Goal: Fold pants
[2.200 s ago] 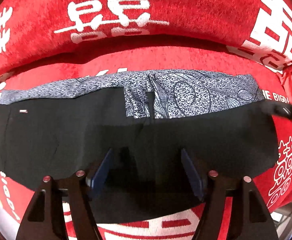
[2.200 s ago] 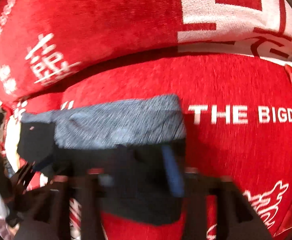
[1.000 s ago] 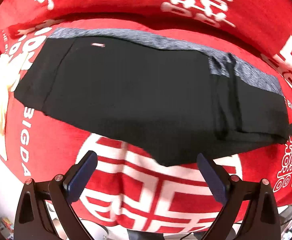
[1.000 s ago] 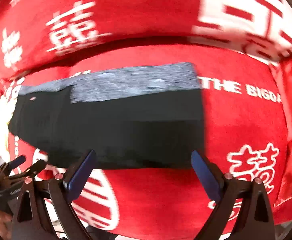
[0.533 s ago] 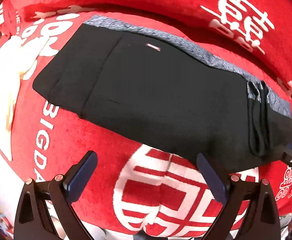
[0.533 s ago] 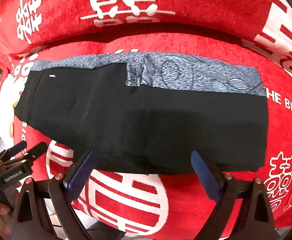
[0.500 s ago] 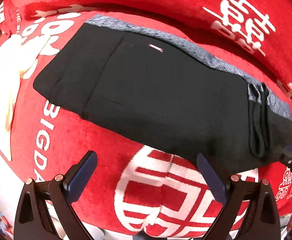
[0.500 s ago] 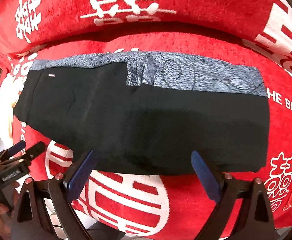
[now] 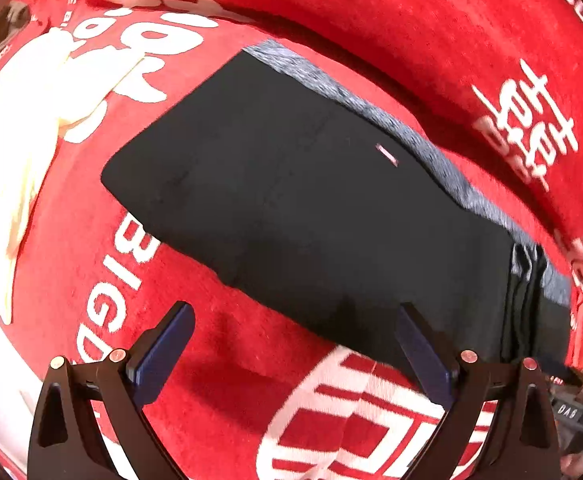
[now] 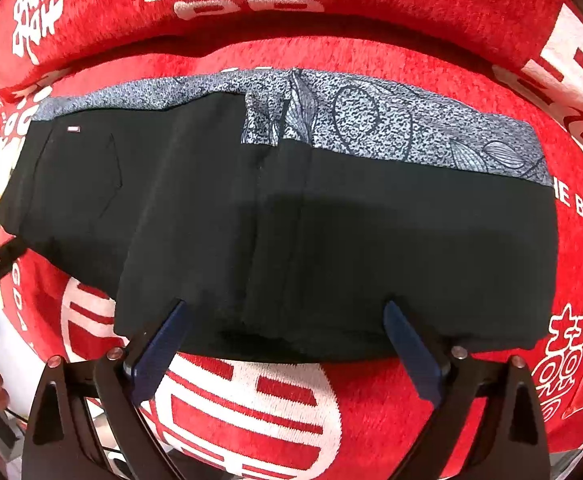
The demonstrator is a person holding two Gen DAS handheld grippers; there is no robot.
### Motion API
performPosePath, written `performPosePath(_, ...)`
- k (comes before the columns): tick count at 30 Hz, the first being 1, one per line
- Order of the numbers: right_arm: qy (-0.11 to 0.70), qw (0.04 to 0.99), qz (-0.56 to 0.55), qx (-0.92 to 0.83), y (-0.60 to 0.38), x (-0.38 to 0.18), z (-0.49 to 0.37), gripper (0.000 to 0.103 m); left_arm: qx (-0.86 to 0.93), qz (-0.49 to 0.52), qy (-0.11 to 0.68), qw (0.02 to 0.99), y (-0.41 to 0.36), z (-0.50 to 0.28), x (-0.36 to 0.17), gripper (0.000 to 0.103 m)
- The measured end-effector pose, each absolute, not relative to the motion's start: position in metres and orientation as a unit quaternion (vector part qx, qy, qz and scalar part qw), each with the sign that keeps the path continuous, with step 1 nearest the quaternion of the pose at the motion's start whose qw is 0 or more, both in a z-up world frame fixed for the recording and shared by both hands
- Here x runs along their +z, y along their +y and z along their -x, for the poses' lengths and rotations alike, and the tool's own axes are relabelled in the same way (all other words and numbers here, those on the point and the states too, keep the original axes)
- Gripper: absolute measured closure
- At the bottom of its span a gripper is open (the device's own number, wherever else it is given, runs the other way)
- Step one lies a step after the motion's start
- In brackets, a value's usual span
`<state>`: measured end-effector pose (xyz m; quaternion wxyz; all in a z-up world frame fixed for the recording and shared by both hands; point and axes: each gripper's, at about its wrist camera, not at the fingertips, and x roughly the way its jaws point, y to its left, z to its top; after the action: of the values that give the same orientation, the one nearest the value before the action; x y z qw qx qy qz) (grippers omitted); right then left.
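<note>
the black pants (image 10: 291, 220) lie flat, folded lengthwise, across the red sofa seat (image 10: 371, 420), patterned band toward its back edge. left hand-held gripper (image 9: 291, 344) and right hand-held gripper (image 10: 283, 340) both gape wide, holding nothing. next likely: grip one end and fold crosswise.

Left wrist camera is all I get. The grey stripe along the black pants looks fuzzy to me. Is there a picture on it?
Observer: Yes. In the right wrist view the grey stripe on the pants shows drawn leaves and a big circle.
Operator: Are the other tongs holding anything?
Observer: No. The right tongs are open and hold nothing. Their tips show just over the pants' near edge.
</note>
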<state>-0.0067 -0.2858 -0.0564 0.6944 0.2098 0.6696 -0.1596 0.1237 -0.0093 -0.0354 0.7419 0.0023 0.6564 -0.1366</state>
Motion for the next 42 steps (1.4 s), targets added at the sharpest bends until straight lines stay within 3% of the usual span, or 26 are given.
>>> performPosePath(8, 0.674, 0.694, -0.2, -0.158, -0.283, -0.065, 0.002, 0.003, -0.174, 0.125, 0.623, 0.752, 0.036, -0.142, -0.03, 0.003)
performPosePath(20, 0.682, 0.692, -0.182, -0.153, -0.267, -0.075, -0.001, 0.001, -0.216, 0.269, 0.618, 0.706, 0.062, -0.159, -0.071, 0.003)
performPosePath(26, 0.683, 0.693, -0.179, -0.15, -0.267, -0.075, -0.002, 0.0, -0.213, 0.295, 0.607, 0.706, 0.053, -0.171, -0.065, 0.003)
performPosePath(30, 0.684, 0.693, -0.174, -0.147, -0.267, -0.075, -0.002, 0.0, -0.246, 0.26, 0.585, 0.728, 0.036, -0.173, -0.045, 0.003)
performPosePath(33, 0.687, 0.691, -0.168, -0.146, -0.267, -0.074, -0.005, 0.0, -0.21, 0.239, 0.621, 0.716, 0.031, -0.181, -0.065, 0.004)
performPosePath(35, 0.686, 0.694, -0.163, -0.145, -0.265, -0.067, -0.008, 0.0, -0.19, 0.238, 0.628, 0.716, 0.032, -0.184, -0.072, 0.008)
performPosePath(36, 0.681, 0.7, -0.16, -0.142, -0.265, -0.06, -0.01, 0.0, -0.186, 0.233, 0.624, 0.723, 0.031, -0.184, -0.068, 0.017)
performPosePath(39, 0.659, 0.723, -0.168, -0.118, -0.263, -0.029, -0.026, 0.0, -0.143, 0.142, 0.621, 0.757, 0.018, -0.182, -0.06, 0.063)
performPosePath(42, 0.64, 0.736, -0.21, -0.074, -0.268, -0.006, -0.058, 0.0, -0.156, -0.01, 0.57, 0.807, -0.015, -0.165, -0.04, 0.066)
